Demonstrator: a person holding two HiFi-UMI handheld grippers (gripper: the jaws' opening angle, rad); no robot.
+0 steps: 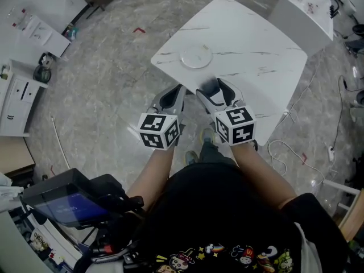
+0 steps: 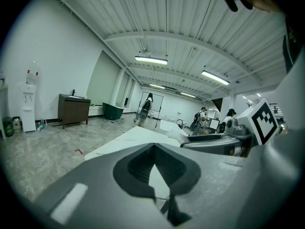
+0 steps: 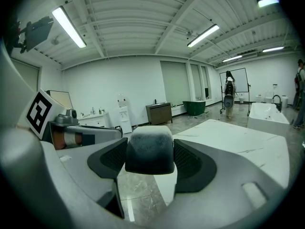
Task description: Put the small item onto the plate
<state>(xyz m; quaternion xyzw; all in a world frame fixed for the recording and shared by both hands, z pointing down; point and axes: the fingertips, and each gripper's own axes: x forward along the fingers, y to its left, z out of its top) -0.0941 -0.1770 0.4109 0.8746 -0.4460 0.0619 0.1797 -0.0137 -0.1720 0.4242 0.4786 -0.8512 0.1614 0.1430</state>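
Your right gripper [image 1: 213, 92] pinches the dark small item [image 3: 149, 149], your left gripper [image 1: 177, 91] is pressed together (nothing inside), both short of the plate [image 1: 196, 56].

Grey marbled floor [image 1: 108, 78], white walls [image 2: 47, 80], strip-lit ribbed ceiling [image 2: 181, 13], dark cabinet [image 2: 74, 109].

Dark grey small item [image 3: 148, 154] between the right gripper's [image 3: 150, 144] black pads [image 3: 193, 163]; ahead of it, a white plate [image 1: 196, 56] on a white, grey-veined table [image 1: 256, 44].
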